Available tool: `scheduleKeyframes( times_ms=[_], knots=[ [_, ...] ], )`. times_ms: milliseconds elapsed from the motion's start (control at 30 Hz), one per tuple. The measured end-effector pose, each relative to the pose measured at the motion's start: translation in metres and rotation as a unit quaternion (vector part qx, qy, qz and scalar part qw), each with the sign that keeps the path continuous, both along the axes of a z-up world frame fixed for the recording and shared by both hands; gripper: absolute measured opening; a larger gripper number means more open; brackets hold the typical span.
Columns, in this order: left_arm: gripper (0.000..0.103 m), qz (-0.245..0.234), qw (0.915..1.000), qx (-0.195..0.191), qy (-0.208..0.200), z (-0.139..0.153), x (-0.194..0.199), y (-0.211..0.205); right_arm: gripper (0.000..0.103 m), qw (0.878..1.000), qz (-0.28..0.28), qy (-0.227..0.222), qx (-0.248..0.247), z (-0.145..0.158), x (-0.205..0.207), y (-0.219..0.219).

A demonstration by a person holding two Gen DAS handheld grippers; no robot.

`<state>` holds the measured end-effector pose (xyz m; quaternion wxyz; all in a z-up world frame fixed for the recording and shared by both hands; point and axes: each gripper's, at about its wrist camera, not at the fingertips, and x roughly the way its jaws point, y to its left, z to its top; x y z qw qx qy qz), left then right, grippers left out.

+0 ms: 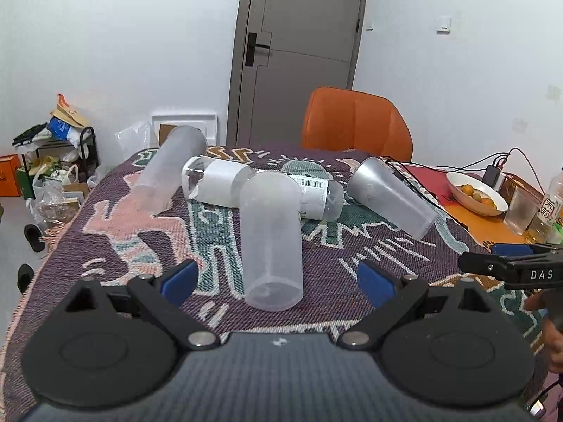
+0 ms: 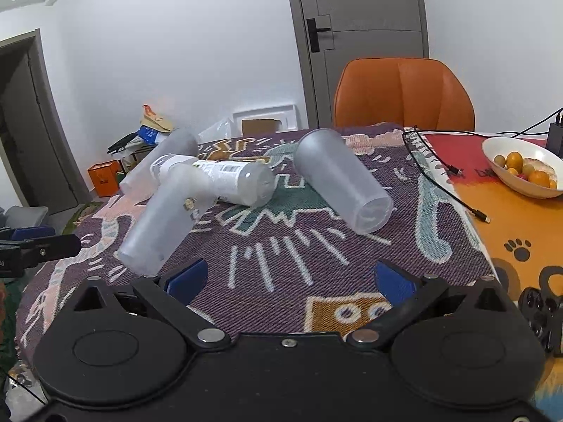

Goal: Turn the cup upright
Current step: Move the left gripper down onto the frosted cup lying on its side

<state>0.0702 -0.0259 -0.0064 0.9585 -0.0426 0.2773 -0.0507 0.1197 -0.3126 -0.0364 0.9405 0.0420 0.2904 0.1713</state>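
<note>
Three frosted plastic cups lie on their sides on the patterned cloth. The near cup [image 1: 272,239] lies straight ahead of my open left gripper [image 1: 278,281], its end just between the blue pads; it also shows in the right wrist view [image 2: 165,218]. A second cup [image 1: 394,197] lies to the right, ahead of my open right gripper [image 2: 288,277], where it shows as [image 2: 343,181]. A third cup [image 1: 172,167] lies at the far left. A clear bottle [image 1: 260,186] with a white label lies between them, and the near cup leans on it.
An orange chair [image 1: 355,123] stands behind the table. A white bowl of oranges [image 2: 524,168], a glass [image 1: 524,211], a black cable [image 2: 447,179] and a charger sit at the right. The right gripper's tip [image 1: 492,263] shows at the left wrist view's right edge.
</note>
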Motion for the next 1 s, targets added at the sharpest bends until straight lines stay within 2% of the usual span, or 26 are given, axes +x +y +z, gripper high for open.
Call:
scheduleKeyframes(
  times_ms=[167, 467, 667, 1000],
  knots=[
    [0.096, -0.001, 1.0000, -0.004, 0.005, -0.002, 0.020, -0.003, 0.097, 1.000, -0.007, 0.005, -0.003, -0.003, 0.016, -0.006],
    [0.096, 0.000, 0.9998, -0.013, 0.018, -0.007, 0.052, -0.007, 0.094, 1.000, -0.004, 0.014, -0.016, -0.010, 0.045, -0.010],
    [0.096, 0.007, 0.9994, -0.015, 0.031, -0.014, 0.073, -0.009, 0.094, 1.000, -0.001, 0.018, -0.024, -0.010, 0.064, -0.011],
    [0.095, 0.025, 0.9971, -0.032, 0.064, -0.026, 0.104, -0.006, 0.096, 1.000, 0.006, 0.029, -0.004, -0.009, 0.077, -0.012]
  ],
)
